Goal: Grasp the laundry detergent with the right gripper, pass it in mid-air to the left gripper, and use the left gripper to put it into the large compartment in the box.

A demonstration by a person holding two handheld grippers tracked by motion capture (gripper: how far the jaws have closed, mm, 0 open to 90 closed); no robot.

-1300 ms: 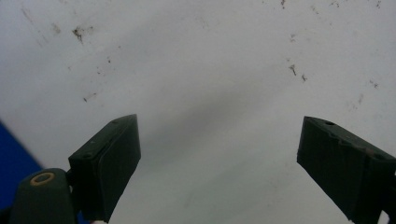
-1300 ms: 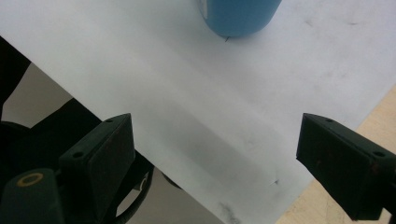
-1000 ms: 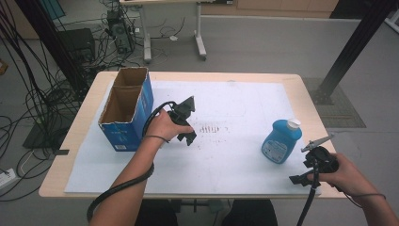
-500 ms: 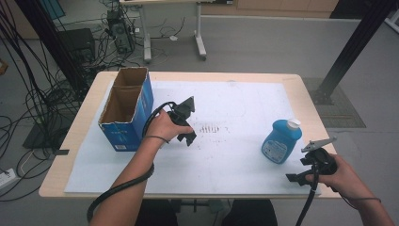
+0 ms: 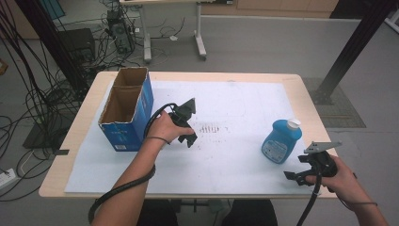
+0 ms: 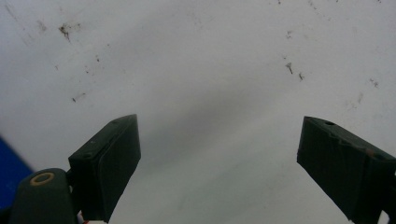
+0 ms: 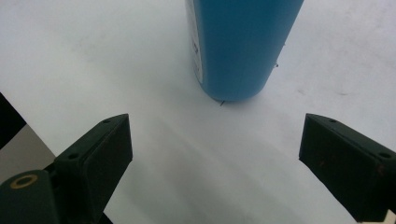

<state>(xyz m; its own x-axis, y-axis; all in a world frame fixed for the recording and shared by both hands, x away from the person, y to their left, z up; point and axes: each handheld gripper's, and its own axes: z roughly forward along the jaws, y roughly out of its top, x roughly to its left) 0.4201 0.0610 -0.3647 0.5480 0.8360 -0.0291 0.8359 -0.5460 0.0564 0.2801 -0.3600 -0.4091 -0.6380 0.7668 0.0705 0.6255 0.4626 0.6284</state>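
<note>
The blue bottle (image 5: 281,141) with the white cap is standing upright on the white sheet (image 5: 235,160) that is covering the table (image 5: 301,94), toward the sheet's right side and near its front edge. In the right gripper view its rounded blue body (image 7: 238,46) is rising just ahead of the two black jaws, apart from both — nothing is lying between them.

The right hand-held gripper (image 5: 301,175) is hovering just in front of and to the right of the bottle, its jaws standing wide apart and gripping nothing; the person's right hand (image 5: 336,176) is wrapping its body at the table's front right corner.

Well apart, near the sheet's middle, the left hand-held gripper (image 5: 187,134) is pointing down at a patch of dark smudges (image 5: 209,128) — its jaws are likewise spread and empty, with bare speckled sheet between them in the left gripper view. Just to its left, an open blue cardboard box (image 5: 127,110) is standing on the table's left side.
</note>
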